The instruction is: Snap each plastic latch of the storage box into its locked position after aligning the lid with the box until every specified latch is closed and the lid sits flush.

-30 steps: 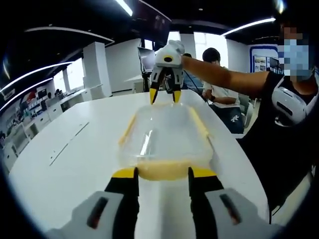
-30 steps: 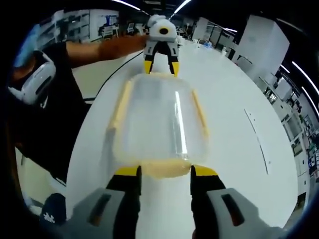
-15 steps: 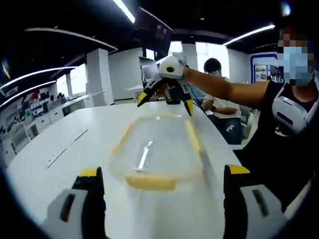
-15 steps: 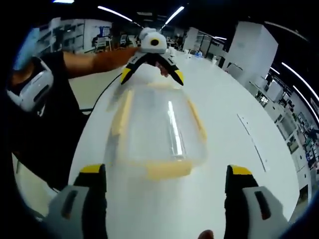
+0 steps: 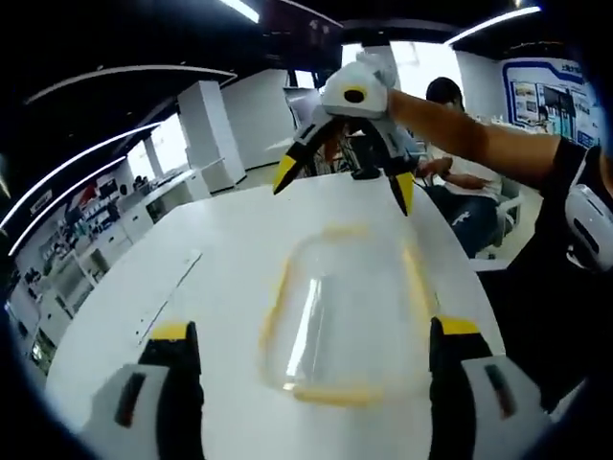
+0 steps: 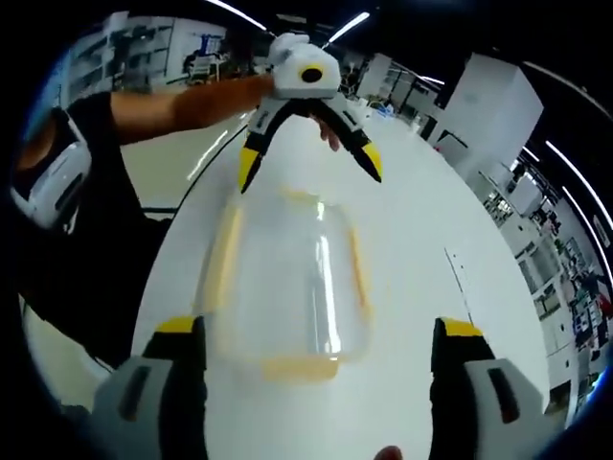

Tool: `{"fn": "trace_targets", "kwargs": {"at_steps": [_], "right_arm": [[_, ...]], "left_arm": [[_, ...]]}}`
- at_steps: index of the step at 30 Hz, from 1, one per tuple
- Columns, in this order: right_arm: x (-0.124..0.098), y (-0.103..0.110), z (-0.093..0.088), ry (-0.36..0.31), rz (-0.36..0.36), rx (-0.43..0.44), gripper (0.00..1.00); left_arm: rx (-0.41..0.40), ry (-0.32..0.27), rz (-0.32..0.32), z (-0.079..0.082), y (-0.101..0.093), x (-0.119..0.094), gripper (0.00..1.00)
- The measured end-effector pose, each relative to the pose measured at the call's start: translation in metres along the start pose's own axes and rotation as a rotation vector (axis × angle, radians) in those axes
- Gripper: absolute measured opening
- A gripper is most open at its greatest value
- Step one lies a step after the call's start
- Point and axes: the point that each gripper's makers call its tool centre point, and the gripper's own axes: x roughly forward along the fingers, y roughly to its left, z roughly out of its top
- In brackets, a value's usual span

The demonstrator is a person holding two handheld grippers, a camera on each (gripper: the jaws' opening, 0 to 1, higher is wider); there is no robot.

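White bench [image 5: 220, 240] underneath, storage box [image 5: 347, 321] lying lid-on between both tools. Left gripper [image 5: 306, 331] and right gripper [image 6: 314, 329] hover at opposite ends, fingers spread wide; yellow latches [image 6: 285, 367] look closed, though blur hides it.

Open-plan office: long white table [image 5: 230, 240], strip lights [image 5: 115, 153].

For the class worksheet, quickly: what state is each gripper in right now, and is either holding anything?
Left gripper: open, jaws spread wide, holding nothing, above the storage box.
Right gripper: open, jaws spread wide, holding nothing.
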Motion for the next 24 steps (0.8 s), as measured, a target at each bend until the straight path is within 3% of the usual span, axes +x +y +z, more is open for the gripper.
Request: {"fn": "trace_targets", "kwargs": {"at_steps": [2,3,8,11,16,20,21,24], "right_arm": [[0.005,0.004,0.003,0.024,0.032,0.008,1.00],[0.009,0.008,0.006,0.030,0.055,0.019,1.00],[0.031,0.025,0.021,0.064,0.143,0.055,1.00],[0.043,0.017,0.017,0.125,0.136,0.034,1.00],[0.051,0.015,0.022,0.117,0.154,0.052,1.00],[0.055,0.016,0.015,0.161,0.159,-0.012,1.00],[0.053,0.017,0.015,0.167,0.178,-0.008,1.00],[0.055,0.024,0.012,0.185,0.201,0.015,1.00]], "left_arm": [[0.011,0.062,-0.016,-0.003,-0.004,0.006,0.99],[0.004,0.108,-0.061,-0.008,-0.011,0.009,0.99],[0.009,0.184,-0.108,-0.010,-0.022,0.027,1.00],[0.010,0.199,-0.114,-0.009,-0.022,0.033,1.00],[0.005,0.226,-0.139,-0.010,-0.026,0.040,1.00],[-0.002,0.273,-0.218,-0.018,-0.045,0.048,0.95],[0.041,0.259,-0.200,-0.017,-0.041,0.054,0.98],[0.016,0.283,-0.214,-0.020,-0.047,0.054,1.00]]}}
